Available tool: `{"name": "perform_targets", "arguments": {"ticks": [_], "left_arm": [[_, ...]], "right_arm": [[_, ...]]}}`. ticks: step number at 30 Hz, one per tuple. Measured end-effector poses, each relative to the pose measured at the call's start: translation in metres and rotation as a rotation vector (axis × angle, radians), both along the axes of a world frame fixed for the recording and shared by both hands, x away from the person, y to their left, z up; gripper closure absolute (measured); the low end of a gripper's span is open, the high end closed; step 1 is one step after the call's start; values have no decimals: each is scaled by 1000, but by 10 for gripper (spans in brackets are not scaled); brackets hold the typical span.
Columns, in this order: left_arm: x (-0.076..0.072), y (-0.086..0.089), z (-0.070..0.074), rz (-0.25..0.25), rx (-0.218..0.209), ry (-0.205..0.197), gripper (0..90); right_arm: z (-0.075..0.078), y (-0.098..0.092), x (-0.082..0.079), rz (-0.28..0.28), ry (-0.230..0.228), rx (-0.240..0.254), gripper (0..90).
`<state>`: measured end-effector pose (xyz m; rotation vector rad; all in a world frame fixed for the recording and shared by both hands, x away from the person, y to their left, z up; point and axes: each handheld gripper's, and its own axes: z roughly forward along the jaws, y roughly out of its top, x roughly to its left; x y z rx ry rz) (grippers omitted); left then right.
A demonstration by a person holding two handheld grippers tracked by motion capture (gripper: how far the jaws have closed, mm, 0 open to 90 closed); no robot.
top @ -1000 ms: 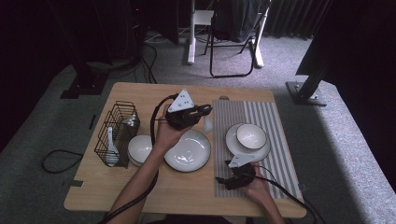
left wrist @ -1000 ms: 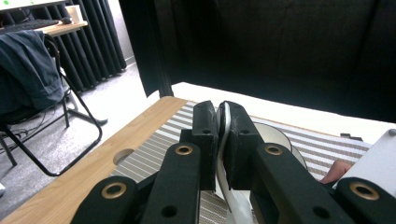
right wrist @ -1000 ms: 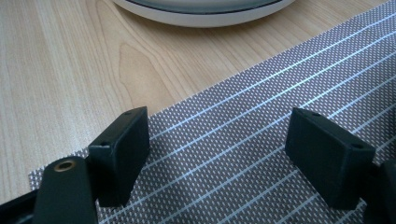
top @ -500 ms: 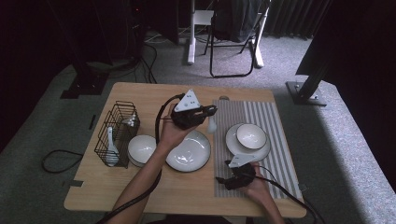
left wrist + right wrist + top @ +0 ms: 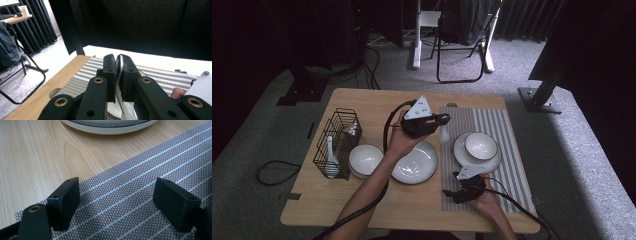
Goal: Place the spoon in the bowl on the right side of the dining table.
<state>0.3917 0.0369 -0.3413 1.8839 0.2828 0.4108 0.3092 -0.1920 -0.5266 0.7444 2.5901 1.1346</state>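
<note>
Left gripper jaws clamped on thin white spoon above striped mat, could slip; right gripper jaws open, idle.

**Surfaces on the table**

The pale wooden table shows smooth, matt grain. The grey striped woven placemat looks coarse. The white round glazed plate shines glossy. The black wire basket is thin metal.

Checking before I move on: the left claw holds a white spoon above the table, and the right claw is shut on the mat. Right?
Not quite. The right claw is open, its jaws wide apart over the mat, as the right gripper view shows. The left claw does hold the white spoon.
</note>
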Motion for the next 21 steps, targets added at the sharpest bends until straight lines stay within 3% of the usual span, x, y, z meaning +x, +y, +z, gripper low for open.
{"name": "perform_targets", "arguments": {"ticks": [21], "left_arm": [[6, -21, -9, -19, 26, 1, 851]], "right_arm": [[0, 0, 0, -1, 0, -1, 210]]}}
